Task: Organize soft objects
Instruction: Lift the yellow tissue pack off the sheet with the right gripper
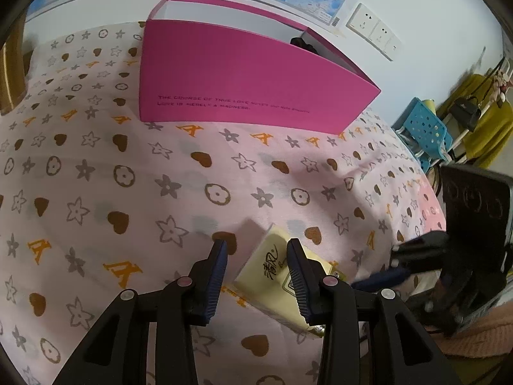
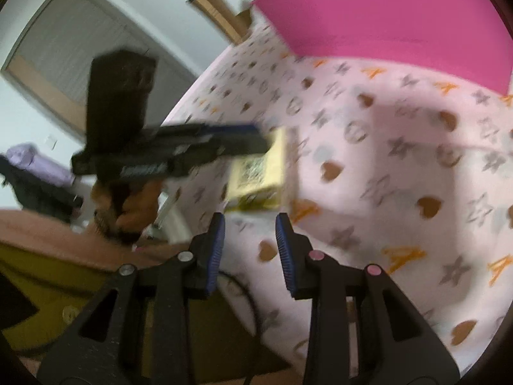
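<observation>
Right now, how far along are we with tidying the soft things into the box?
Done: a dark item already sits inside the open magenta cardboard box. In hand: the left gripper straddles the yellow tissue pack on the pink patterned sheet; a firm grip isn't clear. The right gripper is empty. Left: boxing that pack.

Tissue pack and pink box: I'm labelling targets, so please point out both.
tissue pack [image 1: 272,272]: left wrist view, its yellow printed top face.
pink box [image 1: 243,80]: left wrist view, middle of its front wall.
</observation>
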`<state>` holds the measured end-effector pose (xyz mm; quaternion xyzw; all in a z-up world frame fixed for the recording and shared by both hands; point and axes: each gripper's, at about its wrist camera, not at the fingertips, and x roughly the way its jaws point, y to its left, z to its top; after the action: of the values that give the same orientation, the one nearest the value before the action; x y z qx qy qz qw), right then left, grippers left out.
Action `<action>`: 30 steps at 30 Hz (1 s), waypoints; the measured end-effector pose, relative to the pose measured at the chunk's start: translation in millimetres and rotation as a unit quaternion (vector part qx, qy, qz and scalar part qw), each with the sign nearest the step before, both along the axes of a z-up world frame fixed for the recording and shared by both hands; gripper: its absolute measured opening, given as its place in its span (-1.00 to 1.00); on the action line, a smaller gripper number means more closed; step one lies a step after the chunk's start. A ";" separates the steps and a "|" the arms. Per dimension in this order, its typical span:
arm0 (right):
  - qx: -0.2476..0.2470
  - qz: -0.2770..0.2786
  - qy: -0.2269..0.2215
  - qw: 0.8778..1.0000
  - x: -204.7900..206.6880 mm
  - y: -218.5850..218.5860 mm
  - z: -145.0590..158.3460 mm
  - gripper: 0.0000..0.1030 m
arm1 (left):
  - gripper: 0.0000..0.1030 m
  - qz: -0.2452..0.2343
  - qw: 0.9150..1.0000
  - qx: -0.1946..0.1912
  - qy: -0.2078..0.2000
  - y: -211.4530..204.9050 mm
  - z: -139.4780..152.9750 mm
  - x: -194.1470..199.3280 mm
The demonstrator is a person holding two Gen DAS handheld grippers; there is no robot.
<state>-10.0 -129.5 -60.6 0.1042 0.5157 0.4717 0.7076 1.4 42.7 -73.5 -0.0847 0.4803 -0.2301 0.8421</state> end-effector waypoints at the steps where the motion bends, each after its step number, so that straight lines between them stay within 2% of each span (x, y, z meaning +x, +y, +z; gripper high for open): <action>1: -0.002 0.009 0.002 1.000 -2.2 4.4 -2.4 -0.31 | -0.25 -0.002 1.000 -0.001 0.001 -0.5 -0.3 0.0; 6: -0.004 -0.011 -0.001 1.000 5.1 11.2 -8.5 -0.31 | -0.25 -0.009 1.000 0.002 0.002 -6.7 0.8 -1.7; 20: -0.019 -0.130 -0.014 0.991 40.7 -32.3 -5.8 -0.30 | -0.25 -0.029 1.000 -0.004 0.006 -35.1 0.0 5.3; 30: -0.028 -0.142 -0.024 0.989 37.2 -39.5 -3.8 -0.30 | -0.26 -0.033 0.999 0.017 -0.007 -46.1 1.5 6.4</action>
<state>27.2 -168.9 -64.3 0.1448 0.4914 0.3541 0.7824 7.8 -3.3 -72.0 -0.0532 0.4811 -0.2500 0.8386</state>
